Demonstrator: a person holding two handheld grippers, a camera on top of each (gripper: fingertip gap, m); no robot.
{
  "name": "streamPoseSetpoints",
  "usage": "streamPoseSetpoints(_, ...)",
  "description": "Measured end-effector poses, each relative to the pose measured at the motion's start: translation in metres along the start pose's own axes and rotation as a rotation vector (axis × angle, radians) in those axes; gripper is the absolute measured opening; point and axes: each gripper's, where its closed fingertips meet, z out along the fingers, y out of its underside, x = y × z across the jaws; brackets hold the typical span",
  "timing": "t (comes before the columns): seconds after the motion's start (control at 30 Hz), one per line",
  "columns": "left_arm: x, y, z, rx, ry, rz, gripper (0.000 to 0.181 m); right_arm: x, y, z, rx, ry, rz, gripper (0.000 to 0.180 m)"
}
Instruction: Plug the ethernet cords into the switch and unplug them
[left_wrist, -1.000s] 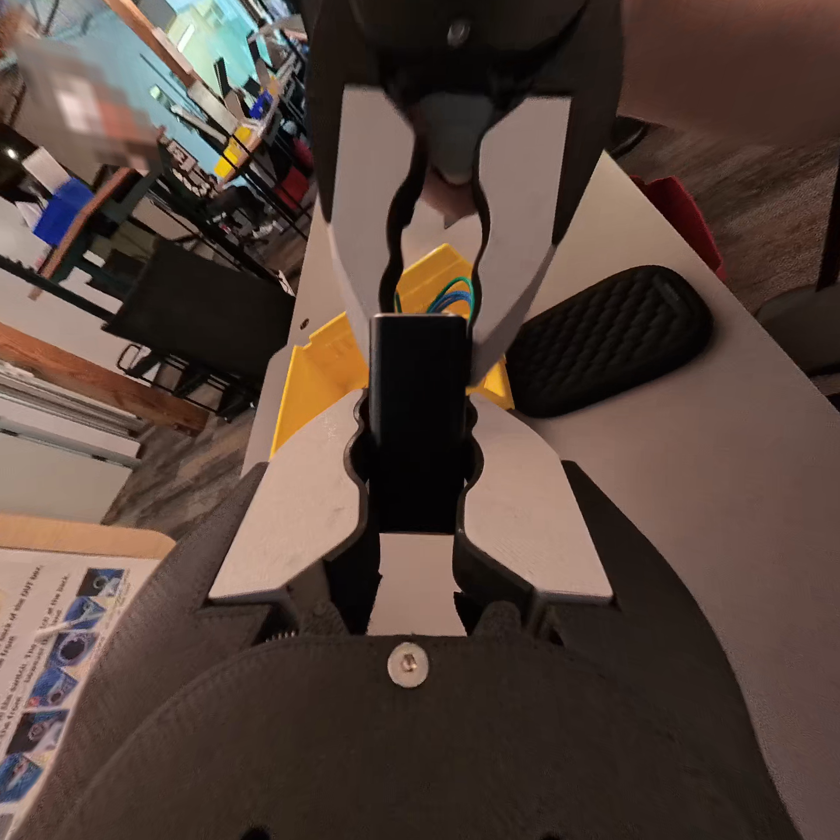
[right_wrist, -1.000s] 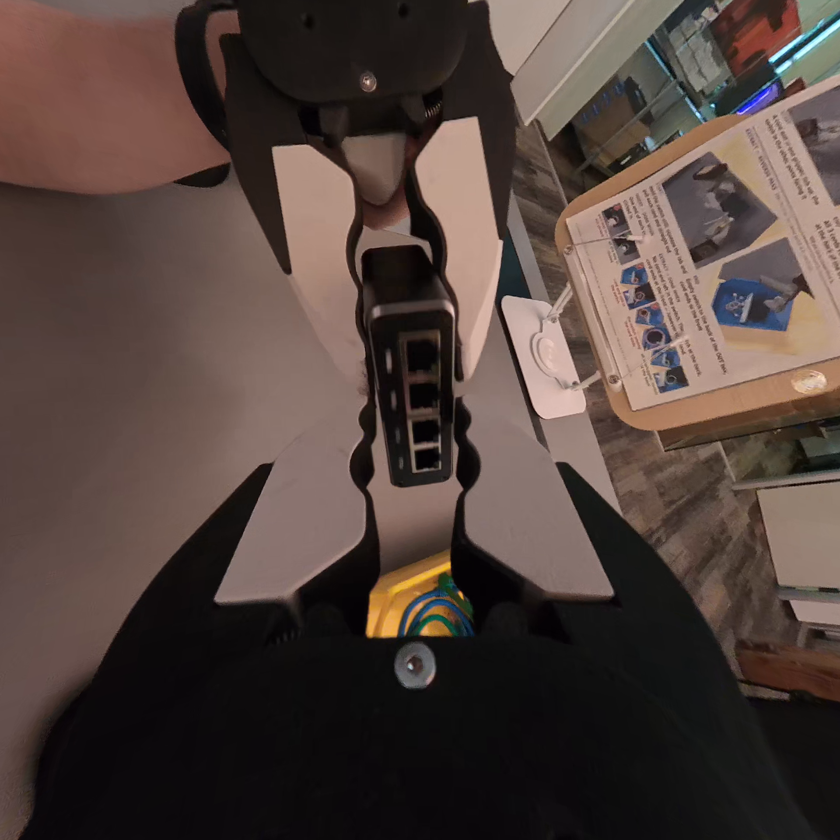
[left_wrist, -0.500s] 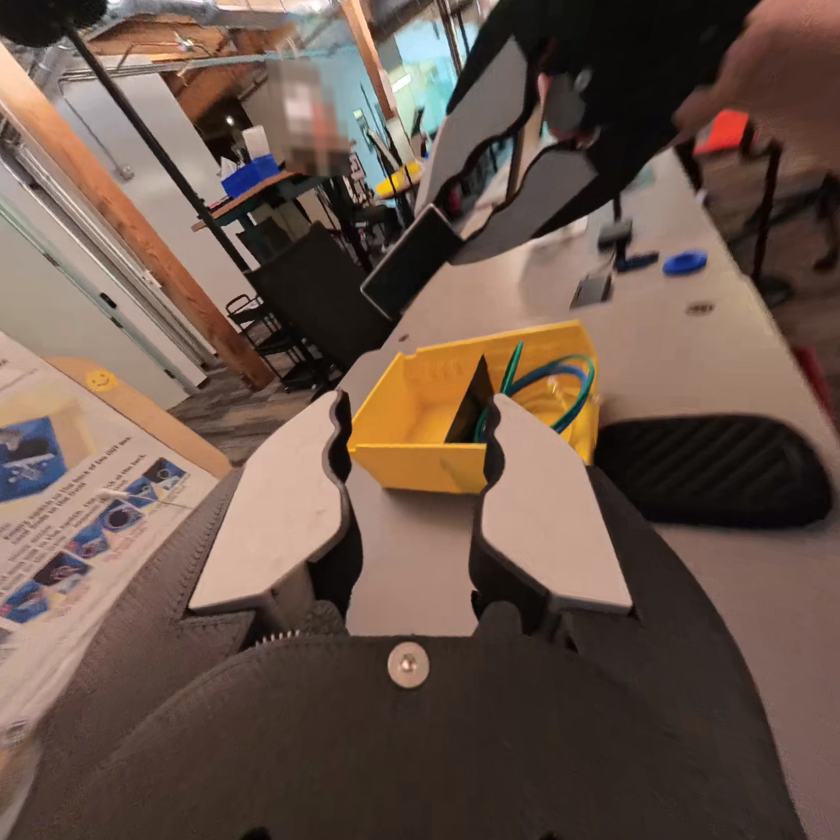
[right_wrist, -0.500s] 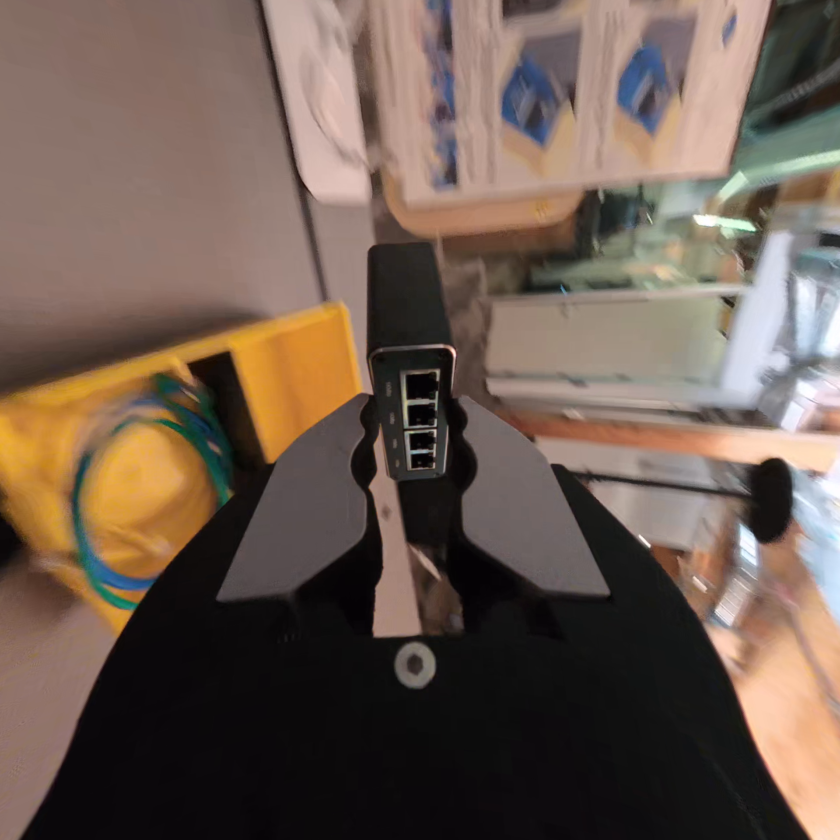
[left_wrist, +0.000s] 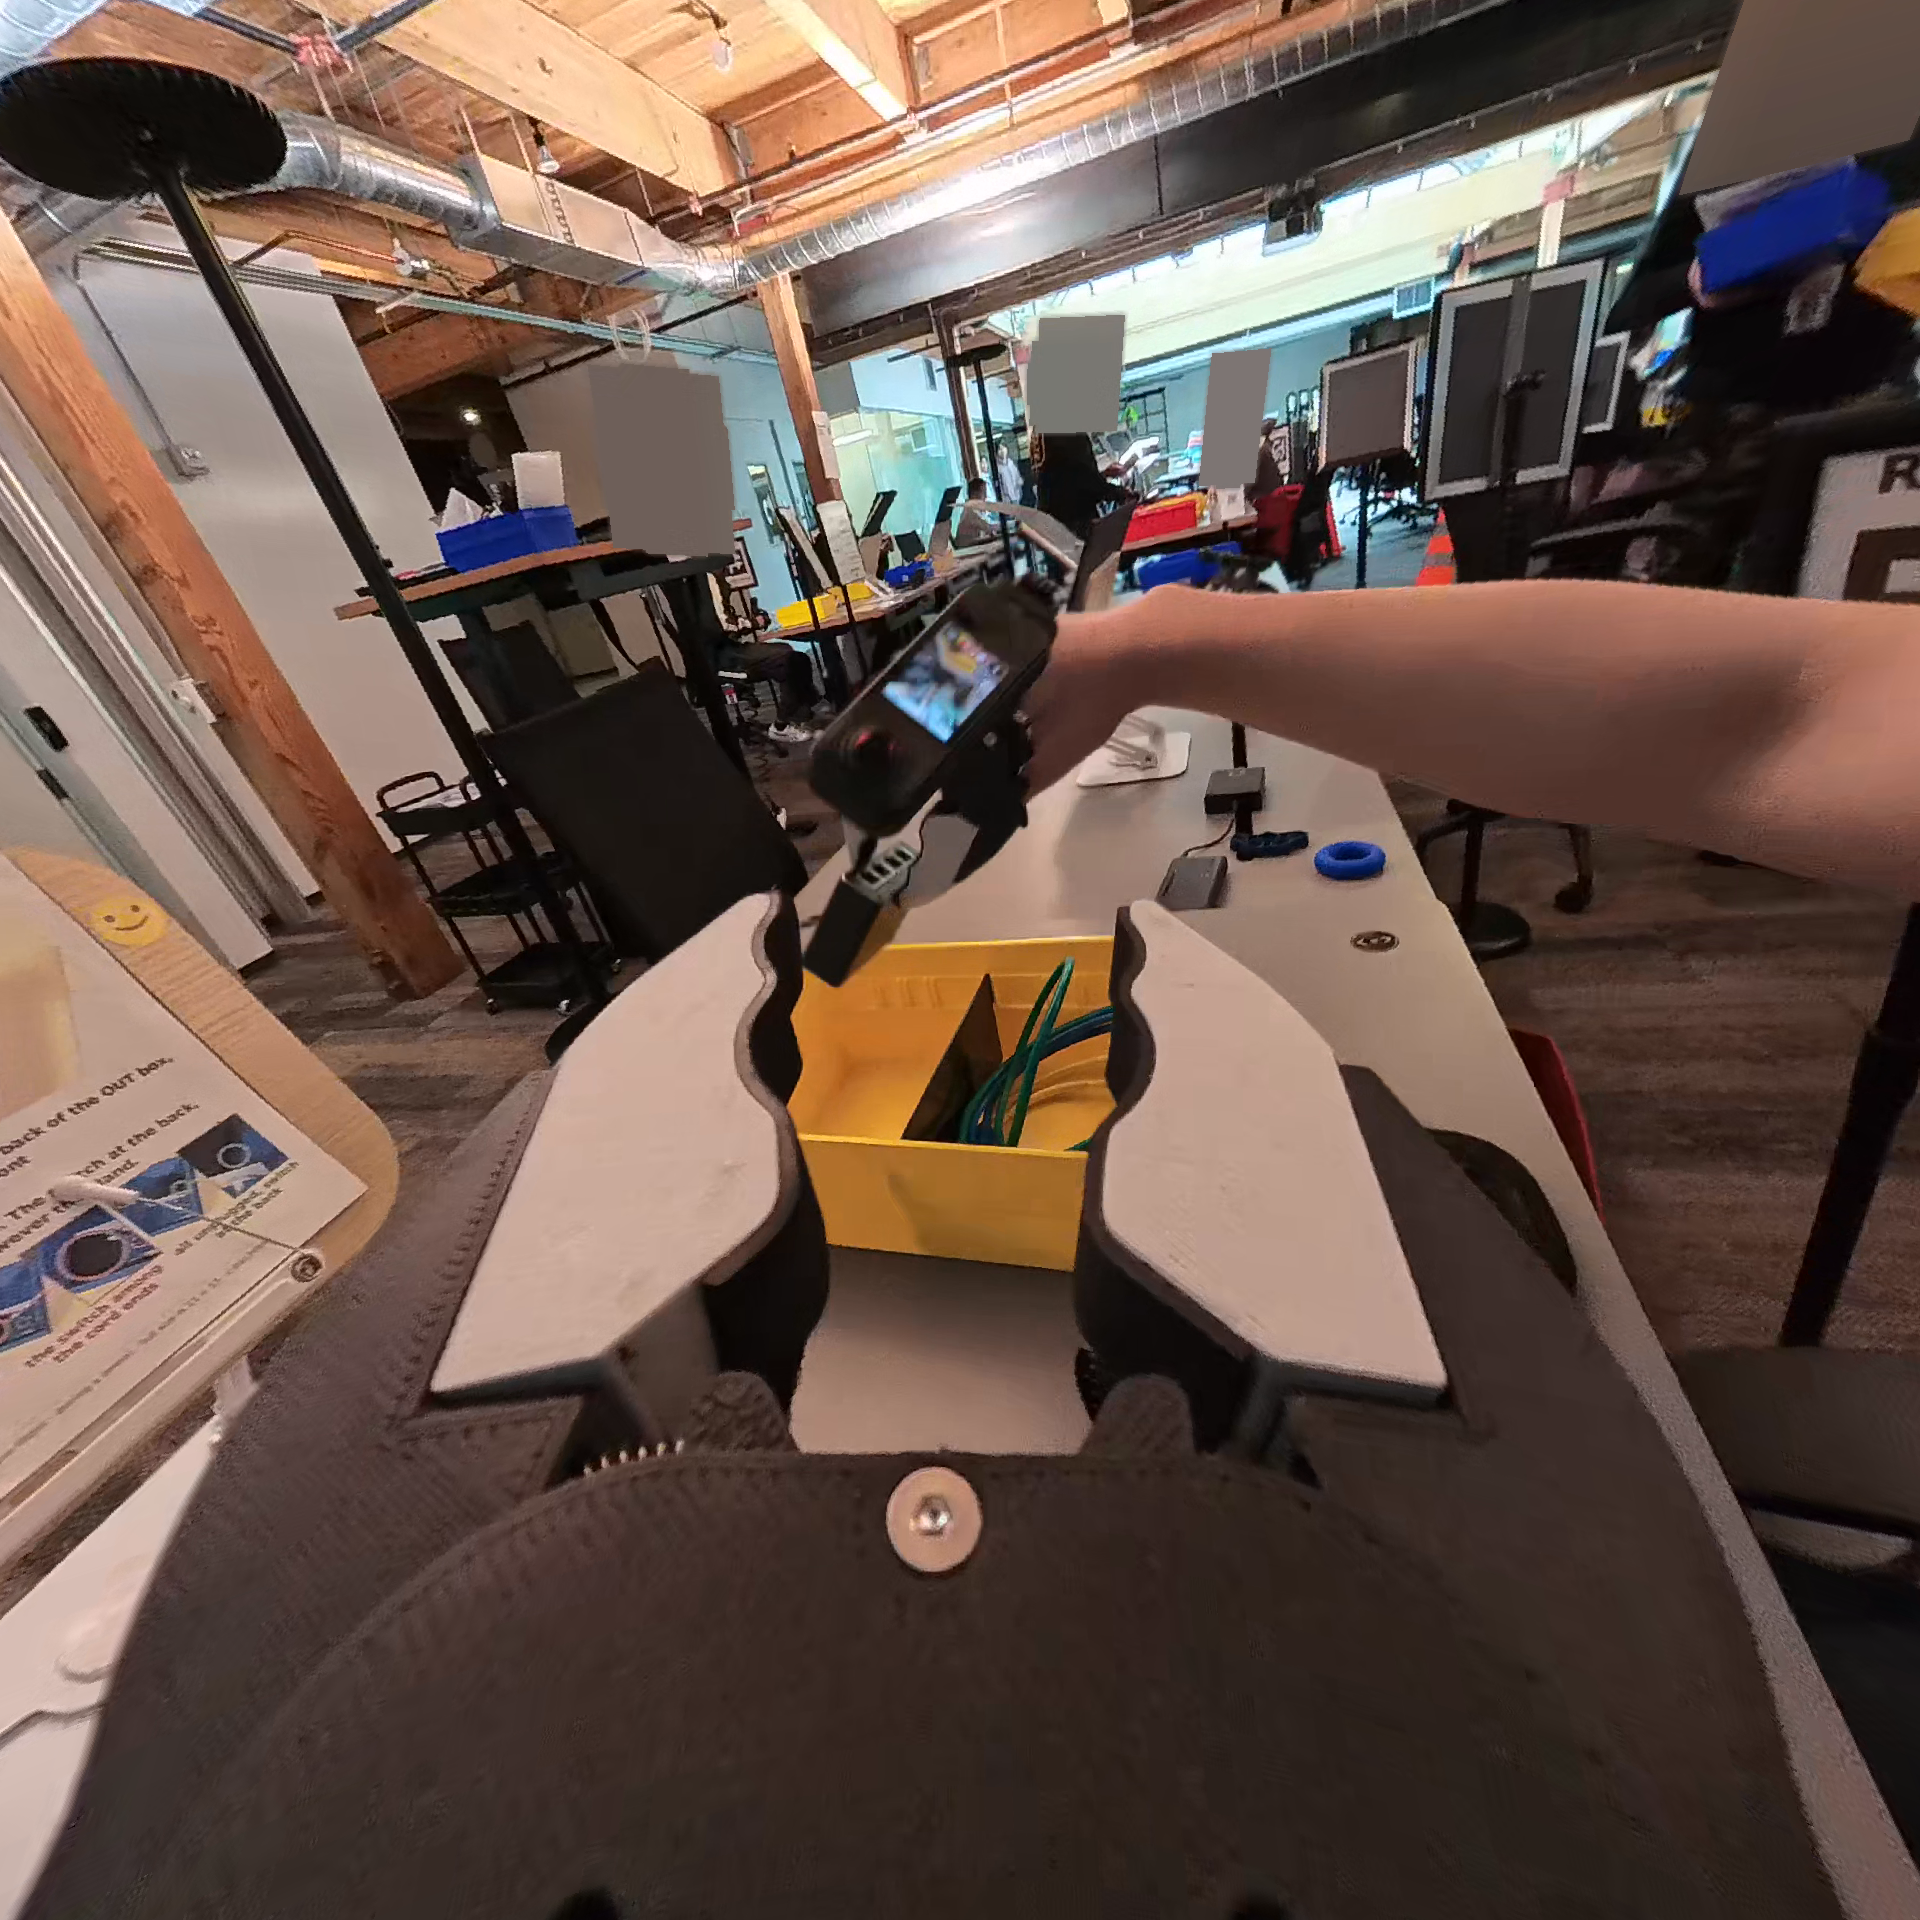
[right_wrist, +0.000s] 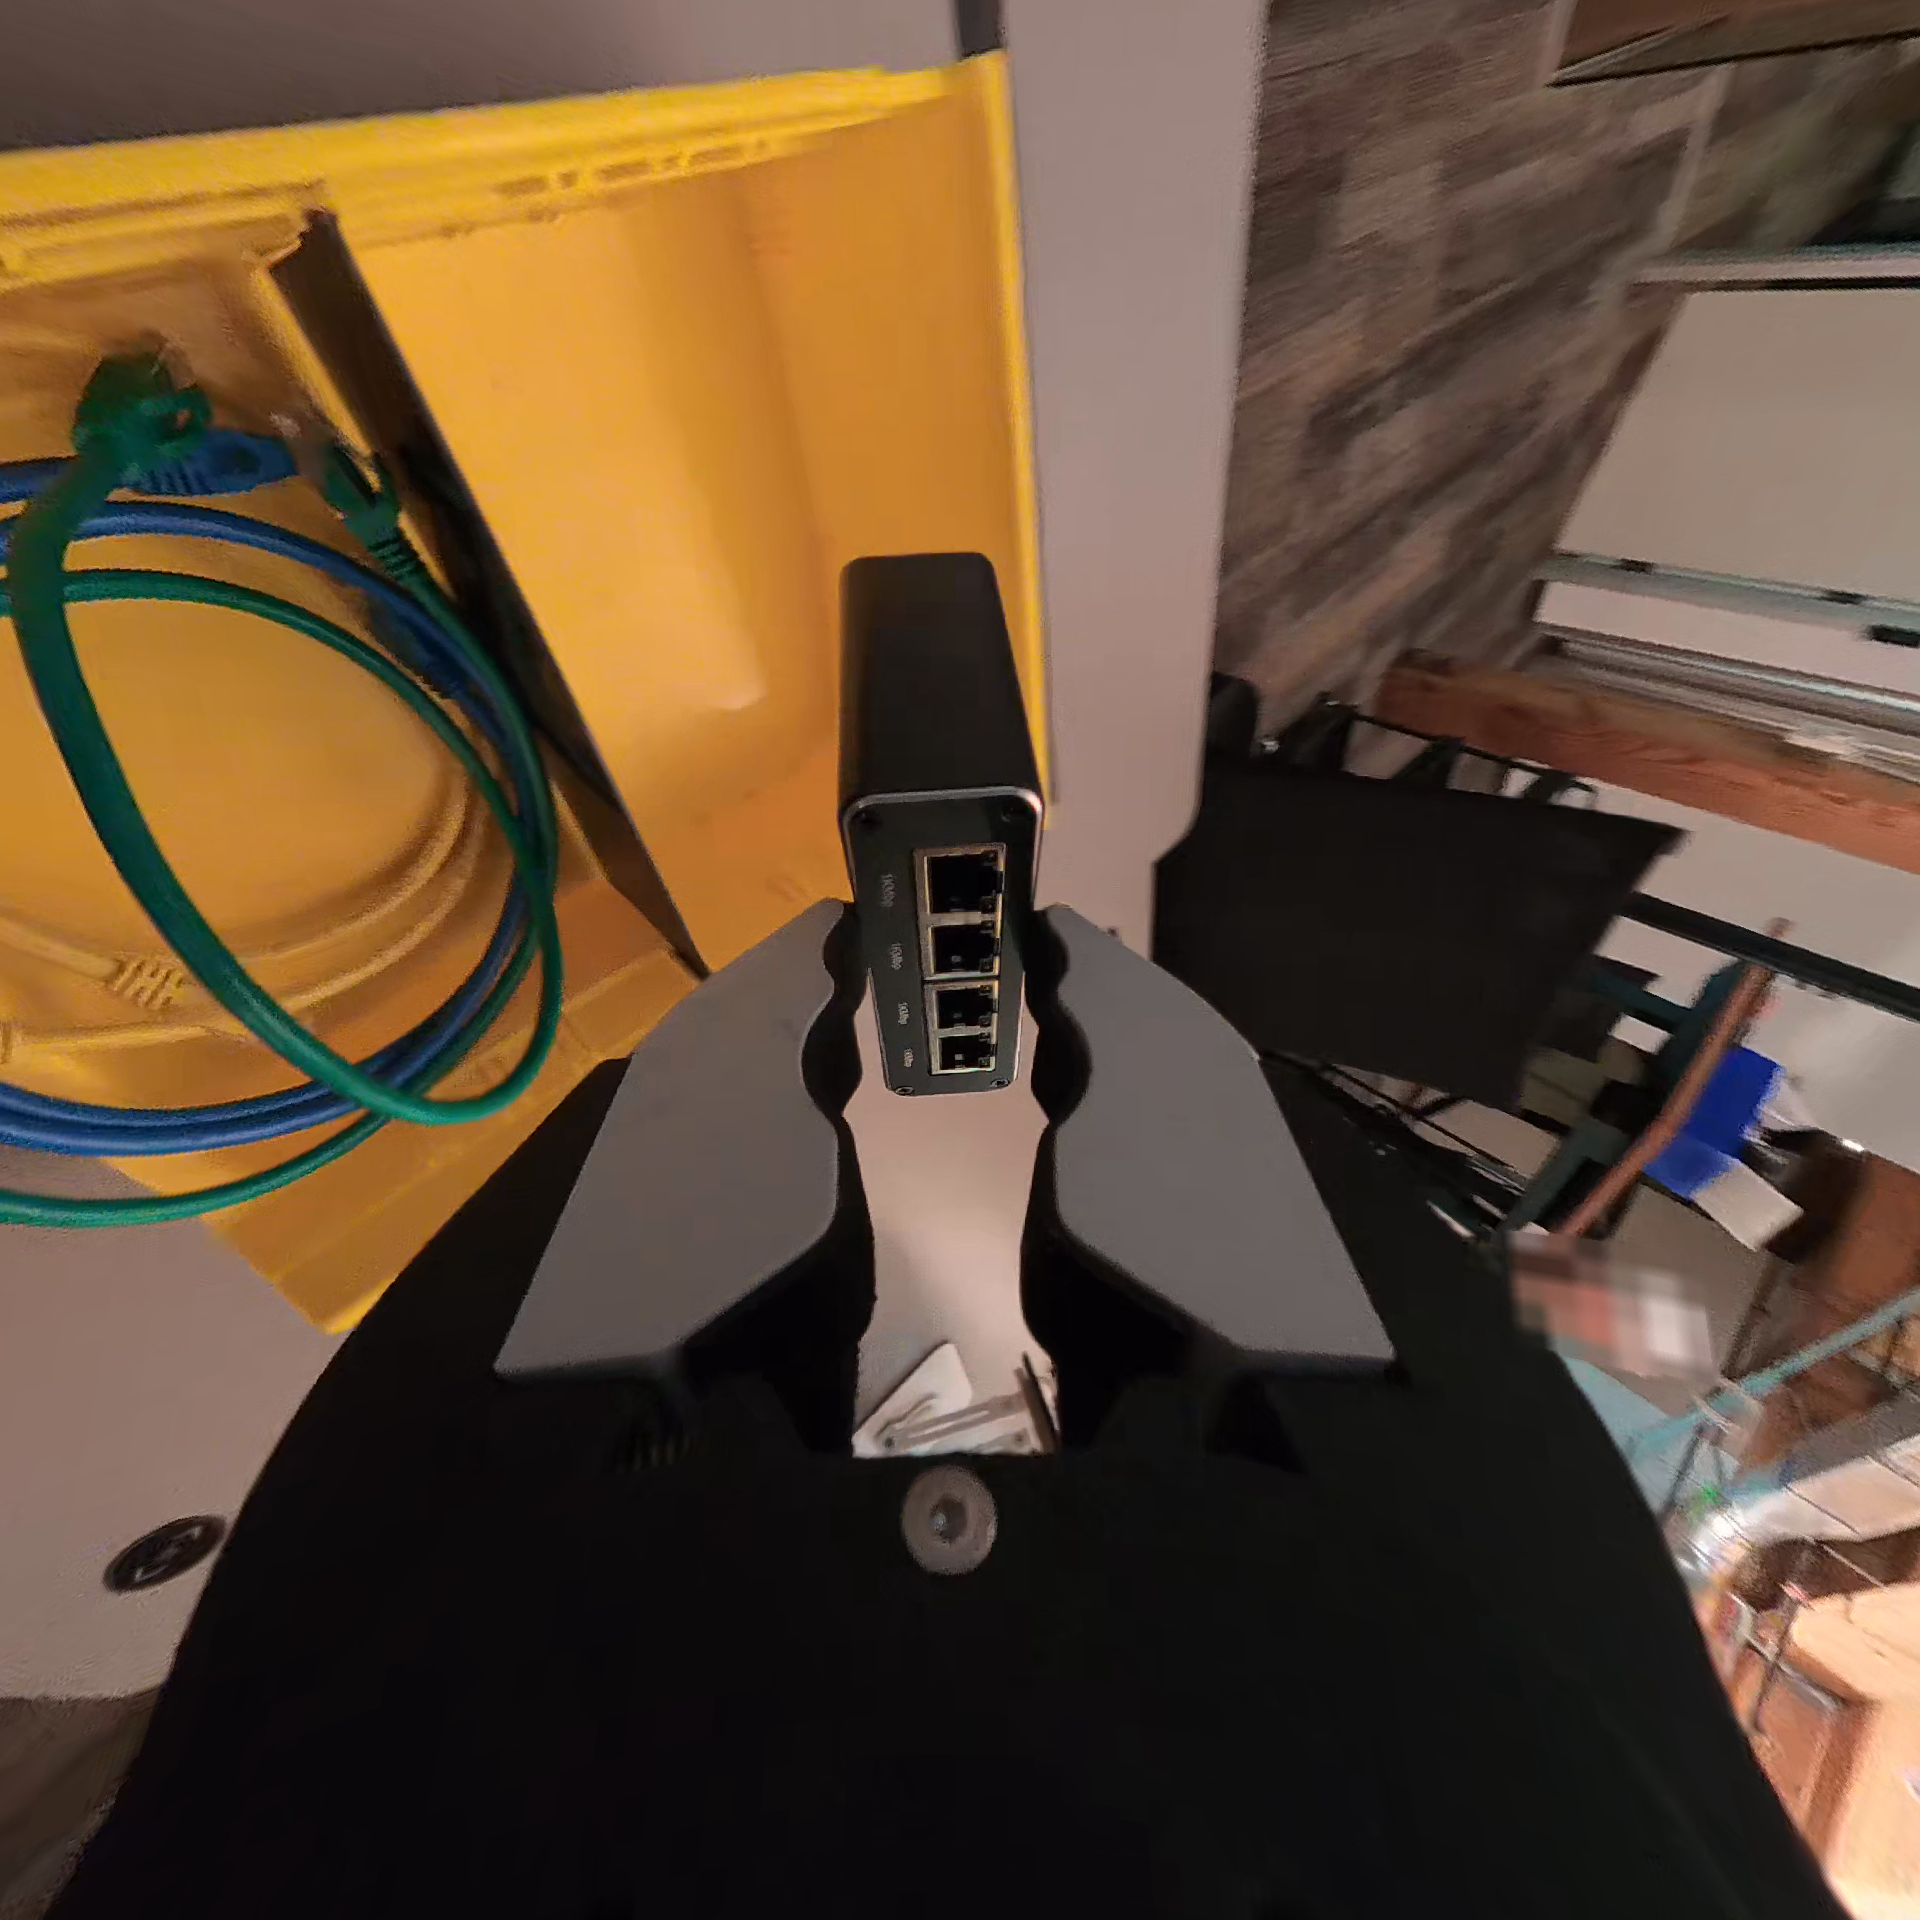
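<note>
Fingers: right gripper (right_wrist: 940, 997) pinching black switch (right_wrist: 940, 831), ports empty; left gripper (left_wrist: 945, 1039) spread, holding nothing | cords (right_wrist: 312, 831) coiled in yellow bin (right_wrist: 675, 416)

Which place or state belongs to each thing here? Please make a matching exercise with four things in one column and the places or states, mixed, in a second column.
Things
1. small black metal network switch
2. blue and green ethernet cords
3. left tongs
4. small blue ring

Places or states
A. coiled in one compartment of the yellow plastic bin
B. open, holding nothing
C. lying on the grey table, beyond the bin
D. clamped in the right tongs, ports empty

Pairs: 1-D, 2-A, 3-B, 4-C
</note>
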Motion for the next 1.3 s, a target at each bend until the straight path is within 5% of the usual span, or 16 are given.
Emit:
streamPoseSetpoints(0.5, -0.017, 0.003, -0.008, -0.018, -0.042, -0.021, 0.056, -0.043, -0.013, 0.138, -0.196, -0.157, -0.109, 0.03)
streamPoseSetpoints(1.3, -0.016, 0.008, -0.005, -0.042, -0.034, -0.026, 0.057, -0.044, -0.008, 0.164, -0.193, -0.091, -0.074, 0.031)
